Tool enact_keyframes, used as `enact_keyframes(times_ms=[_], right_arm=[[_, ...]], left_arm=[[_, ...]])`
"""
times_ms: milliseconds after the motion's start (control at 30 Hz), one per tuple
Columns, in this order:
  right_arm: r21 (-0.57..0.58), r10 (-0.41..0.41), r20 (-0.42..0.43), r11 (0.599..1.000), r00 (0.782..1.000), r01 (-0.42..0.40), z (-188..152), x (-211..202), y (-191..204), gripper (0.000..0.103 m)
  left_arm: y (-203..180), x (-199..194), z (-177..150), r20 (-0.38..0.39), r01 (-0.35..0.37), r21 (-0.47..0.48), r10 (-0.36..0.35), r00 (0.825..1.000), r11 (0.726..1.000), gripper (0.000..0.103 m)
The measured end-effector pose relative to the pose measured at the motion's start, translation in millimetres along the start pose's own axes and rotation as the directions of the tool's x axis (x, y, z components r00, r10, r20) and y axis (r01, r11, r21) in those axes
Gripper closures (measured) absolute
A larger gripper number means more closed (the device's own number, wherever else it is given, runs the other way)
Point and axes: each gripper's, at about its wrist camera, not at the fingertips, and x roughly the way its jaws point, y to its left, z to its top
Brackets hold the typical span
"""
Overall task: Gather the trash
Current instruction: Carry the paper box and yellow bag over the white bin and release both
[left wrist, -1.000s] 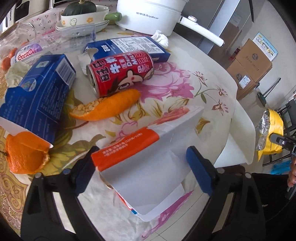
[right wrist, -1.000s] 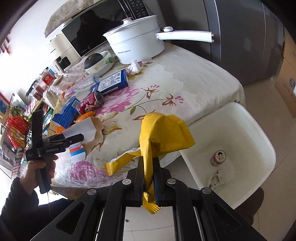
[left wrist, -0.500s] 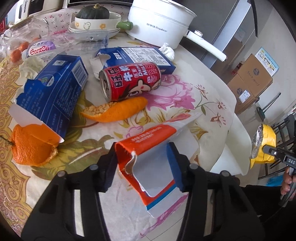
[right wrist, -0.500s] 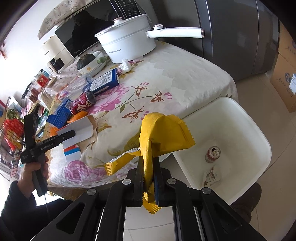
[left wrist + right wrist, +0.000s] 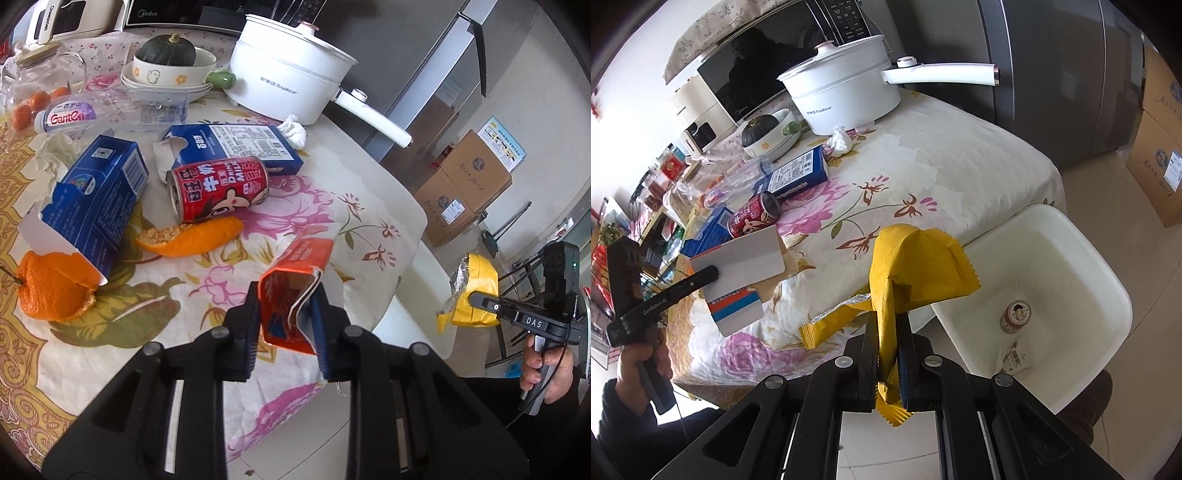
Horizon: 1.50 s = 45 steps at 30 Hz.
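Observation:
My left gripper [image 5: 286,321] is shut on an orange and white carton [image 5: 291,295], squashed between the jaws and lifted just above the table's near edge; it also shows in the right wrist view [image 5: 738,273]. My right gripper [image 5: 888,354] is shut on a yellow snack wrapper [image 5: 912,269], held off the table beside the white bin [image 5: 1089,266]; the wrapper also shows in the left wrist view [image 5: 476,291]. On the floral tablecloth lie a red milk can [image 5: 218,194], orange peels [image 5: 192,240], and two blue boxes [image 5: 99,199].
The bin holds a can [image 5: 1015,315] and a small wrapper [image 5: 1015,358]. A white electric pot [image 5: 288,88], a bowl with a squash [image 5: 170,62], a water bottle [image 5: 70,116] and a crumpled tissue [image 5: 293,131] stand at the back. Cardboard boxes [image 5: 465,188] sit on the floor.
My left gripper has closed on the carton, squashing it, and lifted it off the table. My right gripper, still holding the wrapper, has drifted toward the bin.

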Motion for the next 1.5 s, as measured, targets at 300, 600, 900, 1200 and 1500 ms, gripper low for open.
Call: enact_keyframes(times_ms=[300, 600, 900, 1200, 1500], right_arm=[[0.012, -0.016, 0.022, 1.000, 1.000, 0.016, 3, -7, -13, 0.094], [0.046, -0.043, 0.049, 0.998, 0.998, 0.041, 8, -18, -39, 0.094], [0.131, -0.107, 0.039, 0.986, 0.993, 0.101, -3, -27, -96, 0.094], [0.226, -0.176, 0.008, 0.959, 0.984, 0.169, -22, -35, -161, 0.094], [0.218, -0.181, -0.003, 0.960, 0.983, 0.177, -24, -35, -171, 0.094]], left_arm=[[-19, -1, 9, 0.037, 0.040, 0.014, -0.040, 0.999, 0.999, 0.082], [-47, 7, 16, 0.049, 0.101, 0.028, -0.103, 0.994, 0.994, 0.082], [-120, 46, 15, -0.016, 0.190, 0.138, -0.190, 0.982, 0.972, 0.082], [-188, 113, -1, -0.106, 0.218, 0.245, -0.198, 0.974, 0.945, 0.081], [-194, 147, -10, -0.145, 0.194, 0.236, -0.163, 0.976, 0.952, 0.079]])
